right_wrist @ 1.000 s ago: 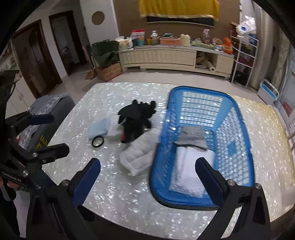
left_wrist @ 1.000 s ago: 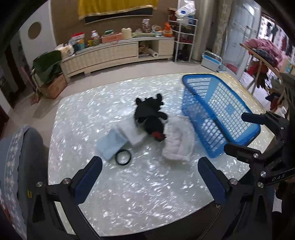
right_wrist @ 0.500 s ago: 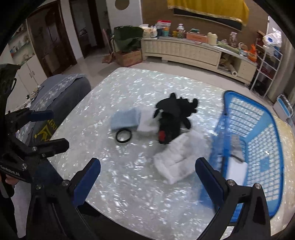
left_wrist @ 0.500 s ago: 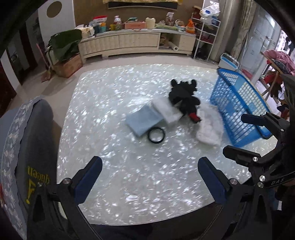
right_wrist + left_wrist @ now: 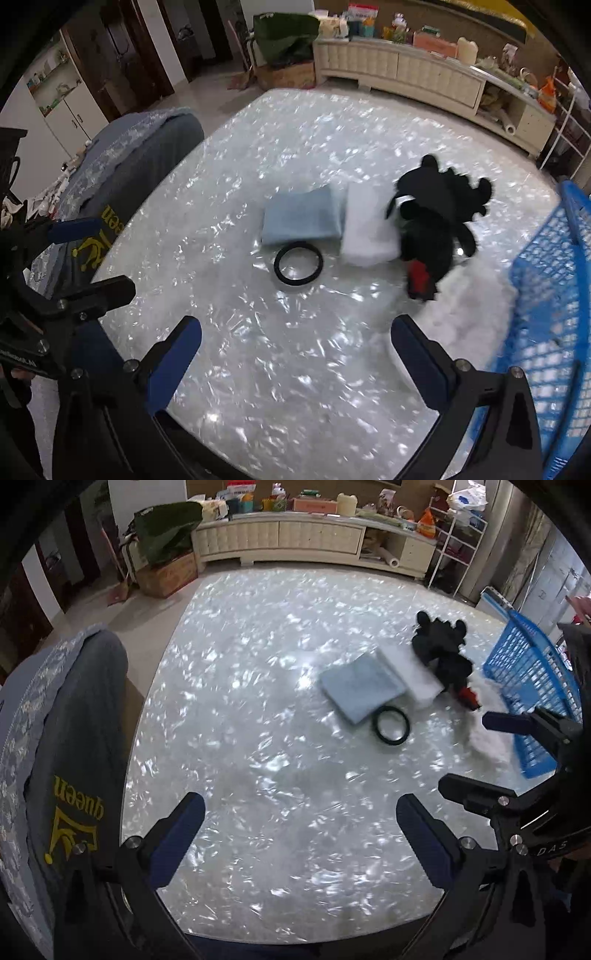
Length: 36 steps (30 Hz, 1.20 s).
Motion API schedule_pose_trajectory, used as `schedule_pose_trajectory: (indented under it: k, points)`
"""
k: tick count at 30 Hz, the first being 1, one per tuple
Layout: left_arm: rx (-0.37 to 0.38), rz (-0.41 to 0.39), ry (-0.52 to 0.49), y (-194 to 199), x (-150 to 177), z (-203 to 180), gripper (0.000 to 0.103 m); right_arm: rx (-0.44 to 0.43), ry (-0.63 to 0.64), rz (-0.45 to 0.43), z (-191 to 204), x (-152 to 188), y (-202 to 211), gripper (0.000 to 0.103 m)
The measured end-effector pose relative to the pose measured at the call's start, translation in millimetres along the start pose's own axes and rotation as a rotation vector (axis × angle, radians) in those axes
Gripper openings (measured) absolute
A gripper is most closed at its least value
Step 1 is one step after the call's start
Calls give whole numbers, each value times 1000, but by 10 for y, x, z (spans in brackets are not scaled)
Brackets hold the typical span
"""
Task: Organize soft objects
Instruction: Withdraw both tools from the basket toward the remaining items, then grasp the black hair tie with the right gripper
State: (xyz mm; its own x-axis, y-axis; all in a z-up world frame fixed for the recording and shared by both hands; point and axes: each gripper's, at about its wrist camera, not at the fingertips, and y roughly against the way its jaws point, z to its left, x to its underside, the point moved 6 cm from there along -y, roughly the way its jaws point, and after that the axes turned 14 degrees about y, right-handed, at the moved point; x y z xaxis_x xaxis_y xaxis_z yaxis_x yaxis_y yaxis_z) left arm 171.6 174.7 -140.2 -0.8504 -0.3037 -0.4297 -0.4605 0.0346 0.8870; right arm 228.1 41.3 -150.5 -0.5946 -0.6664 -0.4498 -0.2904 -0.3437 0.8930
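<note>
On the pearly white table (image 5: pixel 258 760) lie a folded light-blue cloth (image 5: pixel 360 686) (image 5: pixel 301 219), a folded white cloth (image 5: pixel 413 675) (image 5: pixel 367 230), a black plush toy with a red tip (image 5: pixel 445 653) (image 5: pixel 436 218), a black ring (image 5: pixel 390 725) (image 5: pixel 298 263) and a fluffy white cloth (image 5: pixel 487 734) (image 5: pixel 469 306) against the blue basket (image 5: pixel 532 686) (image 5: pixel 550 332). My left gripper (image 5: pixel 299 832) is open and empty above the near table edge. My right gripper (image 5: pixel 295 356) is open and empty, just short of the ring and the fluffy cloth.
A grey-blue chair back with yellow lettering (image 5: pixel 70 746) (image 5: pixel 122 166) stands at the table's left. A long cream sideboard (image 5: pixel 295 539) with clutter lines the far wall. The right gripper shows in the left wrist view (image 5: pixel 517 760).
Both grippers have swung left, so the basket has slid to the right edge of both views and the cloths and ring sit more central. Nothing on the table has moved.
</note>
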Motion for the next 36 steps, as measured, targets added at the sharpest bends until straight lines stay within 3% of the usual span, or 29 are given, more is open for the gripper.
schedule_pose_trajectory:
  k: [5, 17, 23, 24, 27, 32, 36]
  points:
    - [-19, 20, 13, -217, 21, 128, 103, -7, 40, 16, 123, -106, -243, 102]
    - [-32, 19, 37, -556, -70, 339, 103, 8, 118, 89, 170, -265, -730, 80]
    - [-27, 33, 38, -660, -45, 354, 103, 16, 175, 121, 219, -272, -858, 59]
    - [-25, 33, 38, -668, -48, 354, 103, 7, 181, 131, 229, -265, -879, 50]
    - [-22, 33, 41, -677, -66, 342, 103, 8, 197, 132, 249, -270, -896, 39]
    - [-10, 28, 33, -643, -77, 300, 103, -17, 232, 130, 289, -270, -877, 7]
    - [-6, 24, 31, -584, -76, 273, 103, -24, 223, 138, 300, -242, -880, 4]
